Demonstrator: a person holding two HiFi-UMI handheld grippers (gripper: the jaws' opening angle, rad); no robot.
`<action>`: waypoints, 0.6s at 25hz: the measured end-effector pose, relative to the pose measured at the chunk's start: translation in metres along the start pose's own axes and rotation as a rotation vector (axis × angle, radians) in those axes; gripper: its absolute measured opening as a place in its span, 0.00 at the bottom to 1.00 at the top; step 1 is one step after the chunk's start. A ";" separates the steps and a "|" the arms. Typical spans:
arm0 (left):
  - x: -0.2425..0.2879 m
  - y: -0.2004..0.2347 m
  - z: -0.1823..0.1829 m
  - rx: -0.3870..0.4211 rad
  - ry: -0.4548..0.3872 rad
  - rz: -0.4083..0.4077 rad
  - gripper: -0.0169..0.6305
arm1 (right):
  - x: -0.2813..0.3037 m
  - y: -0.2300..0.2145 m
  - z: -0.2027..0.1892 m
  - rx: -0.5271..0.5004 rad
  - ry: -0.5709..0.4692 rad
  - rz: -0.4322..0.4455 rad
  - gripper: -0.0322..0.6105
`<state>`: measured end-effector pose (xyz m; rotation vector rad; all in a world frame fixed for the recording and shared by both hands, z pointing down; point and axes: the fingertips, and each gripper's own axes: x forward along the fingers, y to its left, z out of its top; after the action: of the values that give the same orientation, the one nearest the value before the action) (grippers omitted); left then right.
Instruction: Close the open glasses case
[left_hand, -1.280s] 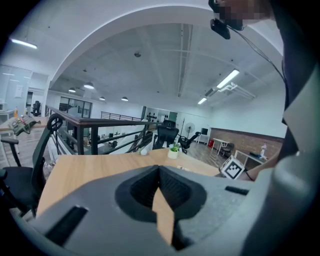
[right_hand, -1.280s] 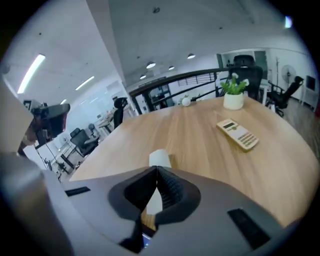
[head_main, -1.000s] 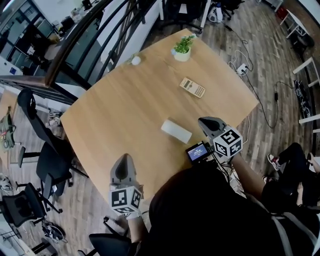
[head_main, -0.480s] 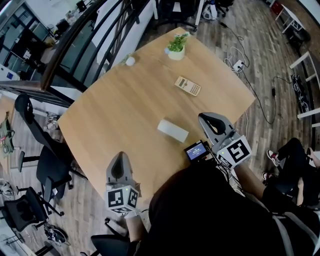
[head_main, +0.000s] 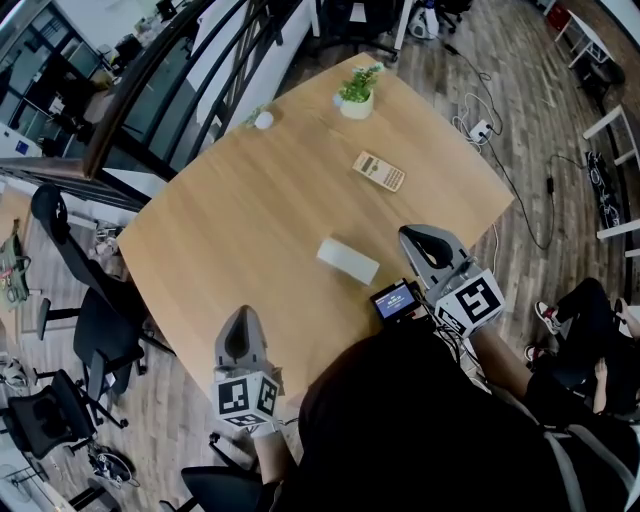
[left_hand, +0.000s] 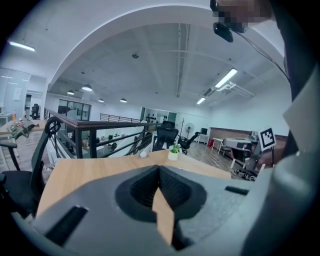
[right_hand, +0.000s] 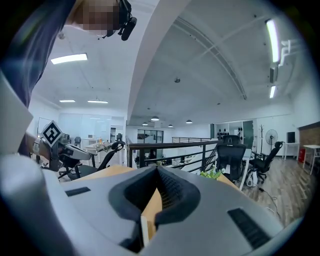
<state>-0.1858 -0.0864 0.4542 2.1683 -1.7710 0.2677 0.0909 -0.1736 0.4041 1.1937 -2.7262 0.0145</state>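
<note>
A pale oblong glasses case (head_main: 348, 261) lies flat on the wooden table (head_main: 250, 230), near its right front part; its lid looks down. My right gripper (head_main: 418, 240) hovers just right of the case and does not touch it; its jaws are shut and empty (right_hand: 157, 172). At the table's near edge, well left of the case, my left gripper (head_main: 241, 325) points across the tabletop, its jaws also shut with nothing between them (left_hand: 160, 170). Neither gripper view shows the case clearly.
A beige calculator (head_main: 380, 172) lies beyond the case. A small potted plant (head_main: 357, 95) stands at the far corner, and a small white round object (head_main: 264, 120) sits at the far left edge. Office chairs (head_main: 95, 320) and a railing (head_main: 160, 90) flank the table; cables (head_main: 500, 150) trail over the floor at right.
My right gripper rose from beside the case; its marker cube now looks larger and sits further right. The left gripper and the case stayed where they were.
</note>
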 end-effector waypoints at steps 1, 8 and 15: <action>0.001 0.001 -0.002 -0.010 0.004 -0.001 0.03 | 0.000 -0.001 -0.001 0.011 0.000 0.001 0.07; 0.004 -0.001 -0.002 -0.030 0.008 -0.006 0.03 | 0.003 -0.004 0.000 0.043 -0.003 0.013 0.07; 0.011 -0.001 -0.008 -0.065 0.044 -0.016 0.03 | 0.010 0.003 -0.008 0.040 0.055 0.060 0.07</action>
<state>-0.1823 -0.0930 0.4657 2.1146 -1.7141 0.2485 0.0831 -0.1786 0.4140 1.1049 -2.7249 0.1074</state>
